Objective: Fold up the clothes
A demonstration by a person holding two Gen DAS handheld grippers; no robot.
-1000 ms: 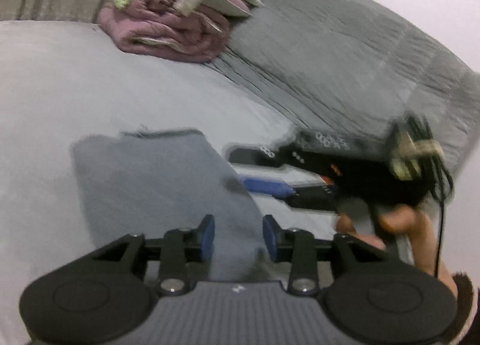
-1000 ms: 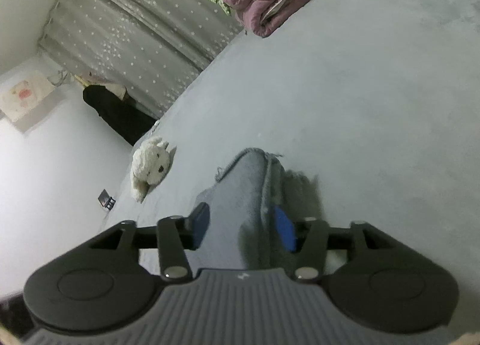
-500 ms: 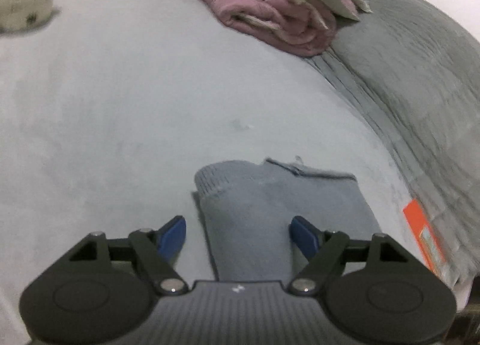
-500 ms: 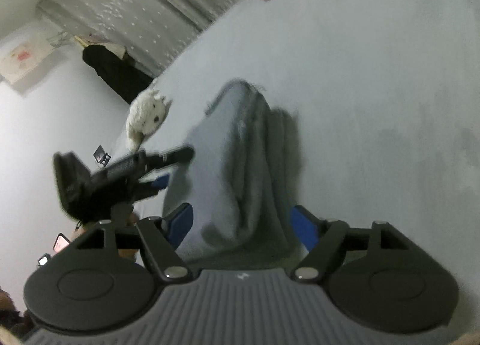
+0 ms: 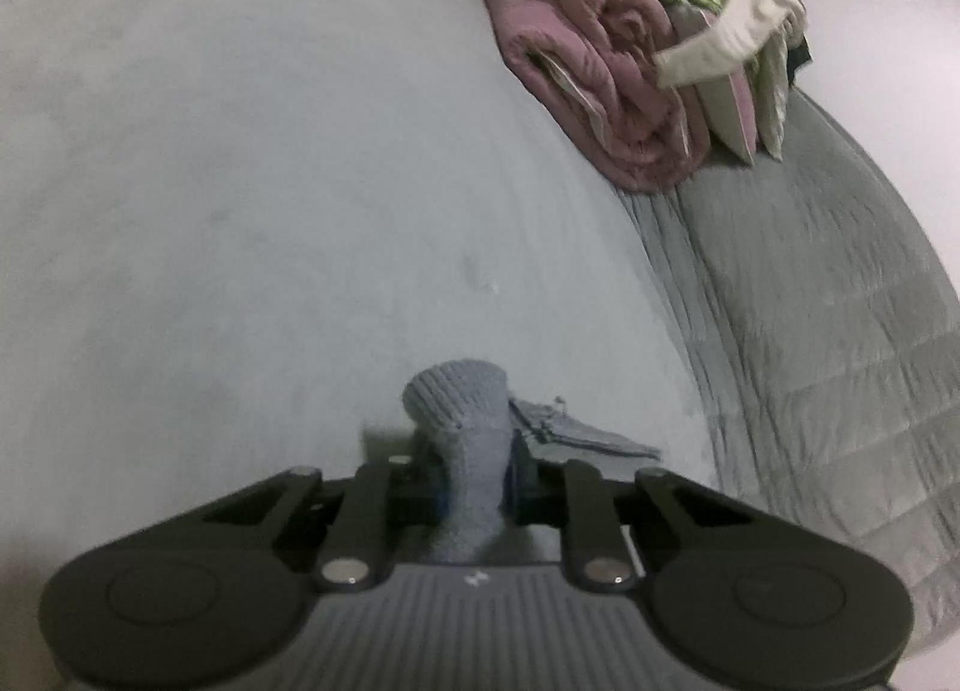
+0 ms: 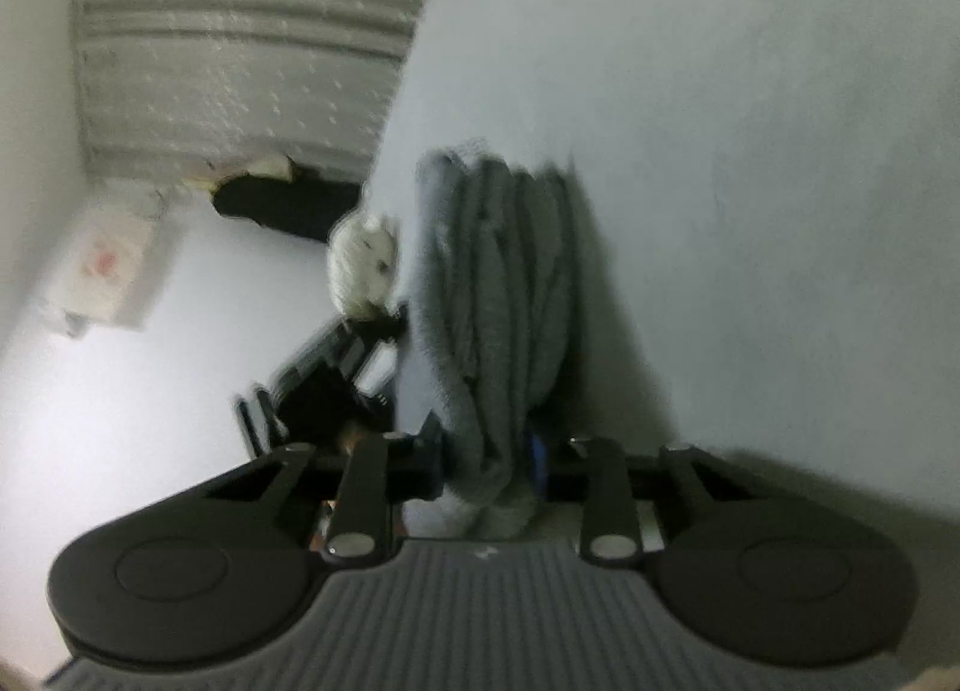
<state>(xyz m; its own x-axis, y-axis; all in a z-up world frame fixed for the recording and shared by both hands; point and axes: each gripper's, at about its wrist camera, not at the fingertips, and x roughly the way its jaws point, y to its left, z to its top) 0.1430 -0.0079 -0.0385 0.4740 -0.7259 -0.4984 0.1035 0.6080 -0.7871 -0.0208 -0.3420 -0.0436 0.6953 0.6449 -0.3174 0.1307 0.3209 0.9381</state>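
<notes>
The left gripper (image 5: 474,496) and the right gripper (image 6: 487,466) both stood wide half a second ago, straddling the grey knit garment (image 5: 465,421) without touching it — now their jaws are closing, and each pair of blue pads pinches a bunched ridge of the cloth. In the left wrist view the ribbed end of the garment rises between the fingers and pokes out just beyond them, the rest lying flat to the right on the pale bed sheet (image 5: 240,199). In the right wrist view, blurred, the gathered folds run away from the pads along the sheet — a white plush toy (image 6: 363,262) sits beyond.
</notes>
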